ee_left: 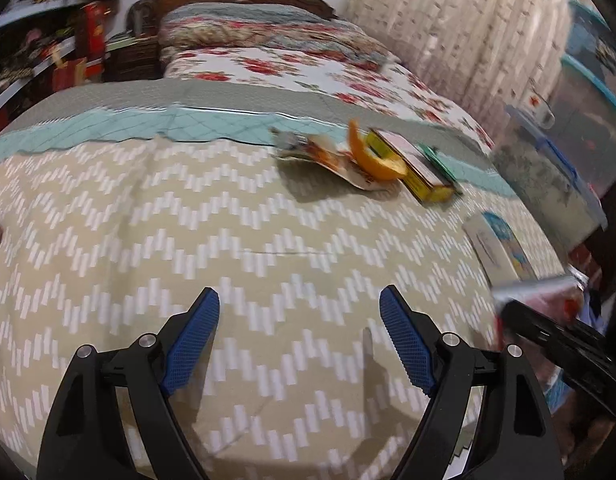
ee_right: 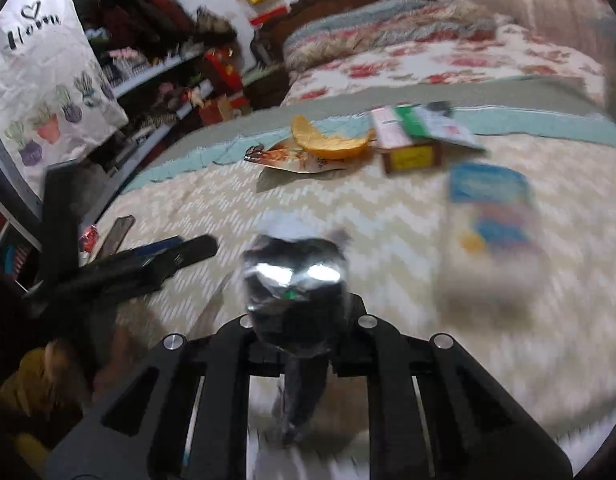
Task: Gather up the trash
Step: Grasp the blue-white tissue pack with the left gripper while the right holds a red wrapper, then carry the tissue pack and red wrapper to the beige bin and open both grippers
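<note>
Trash on the bed [ee_left: 227, 220]: orange peel [ee_left: 374, 156], torn wrapper [ee_left: 328, 158], yellow box [ee_left: 412, 170]. Left tool [ee_left: 299, 334] open, empty. Right tool [ee_right: 295, 312] clamped on foil wrapper [ee_right: 293, 280].

Trash spread across the far side of the bed [ee_left: 187, 220]

Peel [ee_left: 372, 156] sits on the wrapper [ee_left: 328, 158], box [ee_left: 412, 168] just right of it, packet [ee_left: 498, 244] nearer and further right; pillows [ee_left: 243, 28] lie far behind, shelves [ee_right: 155, 64] left.
</note>
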